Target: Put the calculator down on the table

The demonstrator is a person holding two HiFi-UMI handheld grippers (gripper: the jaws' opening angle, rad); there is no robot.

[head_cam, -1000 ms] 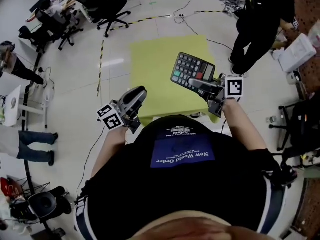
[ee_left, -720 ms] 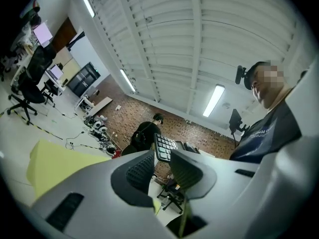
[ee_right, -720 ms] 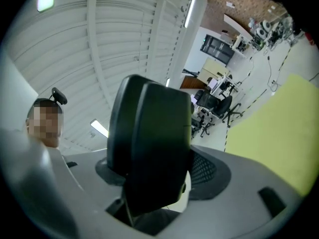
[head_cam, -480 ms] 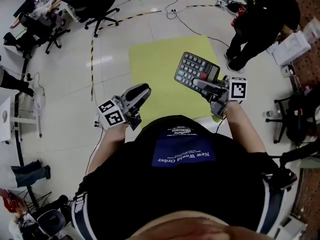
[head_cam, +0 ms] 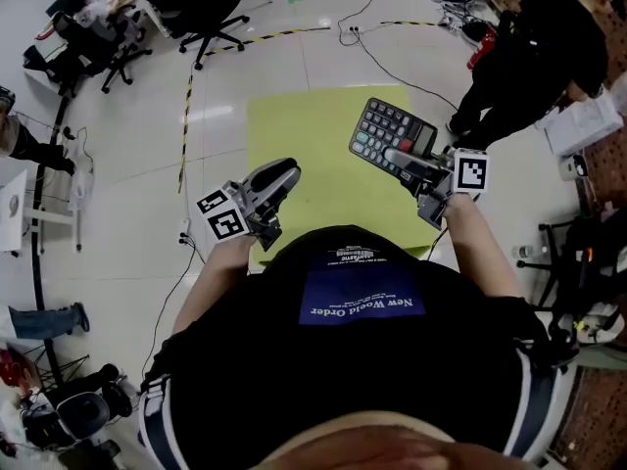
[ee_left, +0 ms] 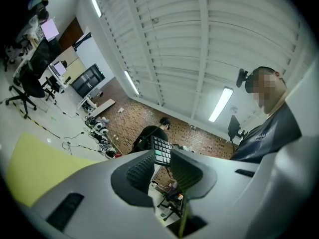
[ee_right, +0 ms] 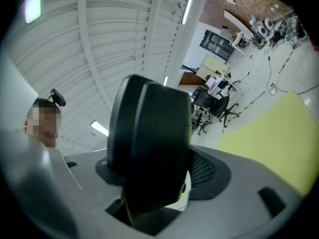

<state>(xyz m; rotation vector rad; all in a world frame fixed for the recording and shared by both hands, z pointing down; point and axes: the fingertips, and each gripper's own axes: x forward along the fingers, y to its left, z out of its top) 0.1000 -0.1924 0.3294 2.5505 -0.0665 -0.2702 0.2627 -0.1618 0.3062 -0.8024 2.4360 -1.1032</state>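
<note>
A dark grey calculator [head_cam: 392, 133] with grey, green and red keys hangs tilted over the right part of a yellow-green table [head_cam: 309, 135], keys up. My right gripper [head_cam: 409, 162] is shut on its near end. In the right gripper view the calculator's dark back [ee_right: 149, 148] fills the space between the jaws and hides one finger; the other mesh pad [ee_right: 205, 171] shows beside it. My left gripper [head_cam: 277, 179] hovers over the table's near left edge, its jaws open by a narrow gap with nothing inside. In the left gripper view the calculator [ee_left: 160, 151] shows far off between those jaws.
Black office chairs [head_cam: 206, 13] and desks stand at the upper left. A person in black [head_cam: 534, 57] stands just right of the table, near a white box [head_cam: 588, 120]. Cables [head_cam: 372, 37] and yellow-black tape [head_cam: 186, 116] lie on the pale floor.
Both grippers have moved forward and now reach over the table's near edge. The calculator stays in the right gripper at the same tilt. The left jaws look unchanged.
</note>
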